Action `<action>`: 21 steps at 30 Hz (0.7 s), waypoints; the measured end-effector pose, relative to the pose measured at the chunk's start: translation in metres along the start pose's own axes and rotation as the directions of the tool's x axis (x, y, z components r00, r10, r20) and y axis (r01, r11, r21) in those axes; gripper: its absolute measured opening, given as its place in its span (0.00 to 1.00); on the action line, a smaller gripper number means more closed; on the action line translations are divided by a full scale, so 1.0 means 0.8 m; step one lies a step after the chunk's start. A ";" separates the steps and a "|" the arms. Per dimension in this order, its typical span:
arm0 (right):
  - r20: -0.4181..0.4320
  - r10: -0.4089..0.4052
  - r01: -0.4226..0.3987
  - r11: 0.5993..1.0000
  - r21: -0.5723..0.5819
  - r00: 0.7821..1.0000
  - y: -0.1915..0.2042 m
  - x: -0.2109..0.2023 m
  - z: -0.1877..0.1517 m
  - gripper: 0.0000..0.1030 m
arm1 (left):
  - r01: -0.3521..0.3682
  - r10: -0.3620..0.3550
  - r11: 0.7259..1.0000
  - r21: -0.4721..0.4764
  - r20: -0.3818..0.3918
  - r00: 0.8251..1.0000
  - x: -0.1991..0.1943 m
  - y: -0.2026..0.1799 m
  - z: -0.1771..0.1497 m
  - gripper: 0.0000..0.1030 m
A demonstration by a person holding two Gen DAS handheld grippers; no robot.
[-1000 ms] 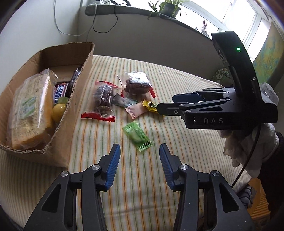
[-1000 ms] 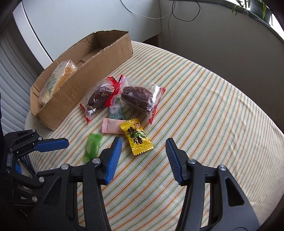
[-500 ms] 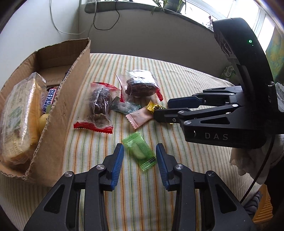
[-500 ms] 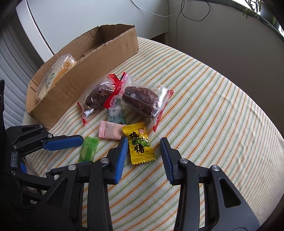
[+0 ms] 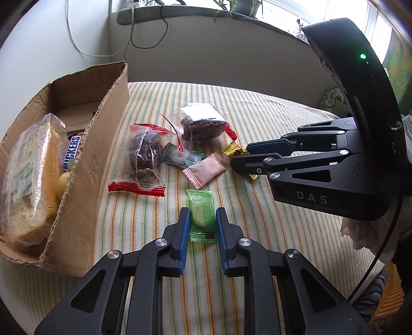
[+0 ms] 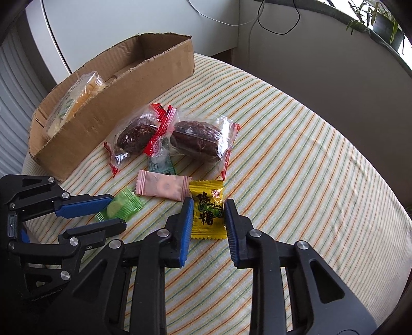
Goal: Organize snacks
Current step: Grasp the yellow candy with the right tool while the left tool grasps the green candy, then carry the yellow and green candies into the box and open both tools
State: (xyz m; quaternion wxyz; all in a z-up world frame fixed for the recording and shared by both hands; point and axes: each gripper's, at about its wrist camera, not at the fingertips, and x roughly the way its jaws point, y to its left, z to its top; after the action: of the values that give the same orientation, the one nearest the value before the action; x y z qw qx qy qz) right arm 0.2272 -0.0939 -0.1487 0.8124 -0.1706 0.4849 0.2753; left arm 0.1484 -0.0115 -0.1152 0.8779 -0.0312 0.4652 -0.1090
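Snacks scattered on a striped cloth surface (image 6: 296, 159), beside an open cardboard box (image 6: 134, 85) at the left. Green candy packet (image 5: 201, 214) lying flat on the cloth, pinched at both long edges between the blue fingers (image 5: 184, 232) of the left gripper (image 5: 202, 219). Yellow candy packet (image 6: 207, 208) with dark printed characters lying flat too, clamped from both sides by the right gripper (image 6: 209, 214); blue pads (image 6: 187, 224) pressed against its edges. Both packets resting on the cloth, not lifted. Just behind the yellow one, touching its corner, a pink wrapper (image 6: 163, 188); farther back a small teal sachet (image 6: 161, 163), partly tucked under two clear bags with red sealed ends. Left bag (image 6: 135, 134) and right bag (image 6: 198, 141), each holding a dark brown cake, touching one another at the red seams. Inside the box: a large clear pack of pale biscuits (image 5: 28, 180) leaning against the near wall, a Snickers bar (image 5: 73, 153) standing on end beside it, and something yellow (image 5: 63, 180) below, too hidden to name. At the back, a window ledge with potted plants (image 6: 381, 20) and a black cable (image 5: 146, 36) hanging down the wall. At the far right edge of the left view, white cloth around the hand, hardly visible.
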 end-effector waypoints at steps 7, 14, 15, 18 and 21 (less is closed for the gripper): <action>0.034 -0.001 -0.001 0.999 0.038 0.999 -0.009 -0.024 -0.009 0.25 | 0.027 -0.027 0.999 -0.022 0.009 1.000 -0.018 0.009 -0.007 0.18; 0.078 0.003 -0.007 0.999 0.052 0.997 -0.005 -0.058 -0.011 0.25 | 0.052 -0.050 0.998 -0.039 0.049 0.998 -0.048 0.022 -0.009 0.18; 0.086 0.003 -0.007 0.999 0.051 0.996 -0.003 -0.062 -0.008 0.25 | 0.055 -0.052 0.998 -0.043 0.058 0.997 -0.053 0.025 -0.008 0.18; 0.106 0.009 -0.014 0.999 0.045 0.994 0.004 -0.074 0.001 0.24 | 0.057 -0.052 0.997 -0.051 0.089 0.995 -0.074 0.036 -0.007 0.18; 0.125 0.015 -0.020 0.999 0.038 0.992 0.016 -0.083 0.014 0.24 | 0.053 -0.046 0.997 -0.058 0.121 0.992 -0.093 0.048 -0.004 0.18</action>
State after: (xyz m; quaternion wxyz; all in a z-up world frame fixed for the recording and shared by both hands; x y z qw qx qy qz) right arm 0.2020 -0.0965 -0.0853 0.8419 -0.1331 0.4397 0.2830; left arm 0.1117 0.0427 -0.0630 0.8998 -0.0760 0.4142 -0.1142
